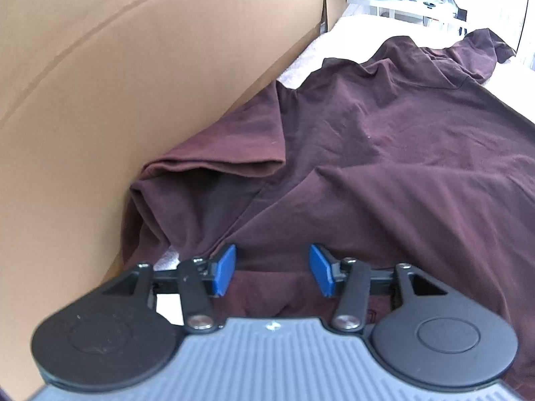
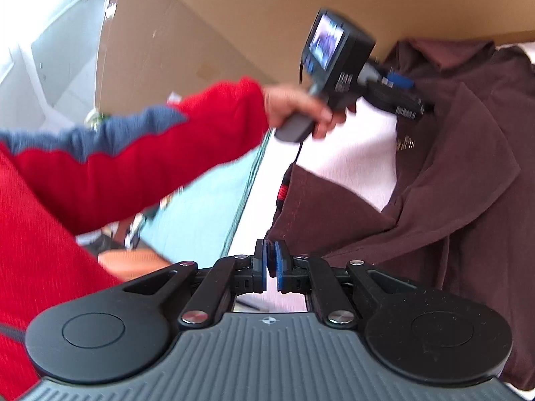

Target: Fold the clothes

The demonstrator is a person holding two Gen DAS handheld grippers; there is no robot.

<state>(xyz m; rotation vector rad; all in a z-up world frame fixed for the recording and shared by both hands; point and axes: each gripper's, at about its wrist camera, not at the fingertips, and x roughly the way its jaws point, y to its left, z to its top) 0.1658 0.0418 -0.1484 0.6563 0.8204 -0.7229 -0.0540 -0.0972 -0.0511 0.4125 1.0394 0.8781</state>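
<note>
You're working in what looks like a lab or workshop: a big cardboard sheet walls off your cloth-covered table, and a white shelf behind holds cluttered equipment.

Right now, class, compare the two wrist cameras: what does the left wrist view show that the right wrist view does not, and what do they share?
Only the left wrist view shows the far white shelf with a red item, and the left gripper from behind, jaws apart over the cloth.

Only the right wrist view shows the person's red sleeve, the hand holding the left gripper's handle, and the right gripper with jaws nearly together, nothing visible between them.

Both show the dark maroon shirt on the white surface beside the cardboard wall.
</note>
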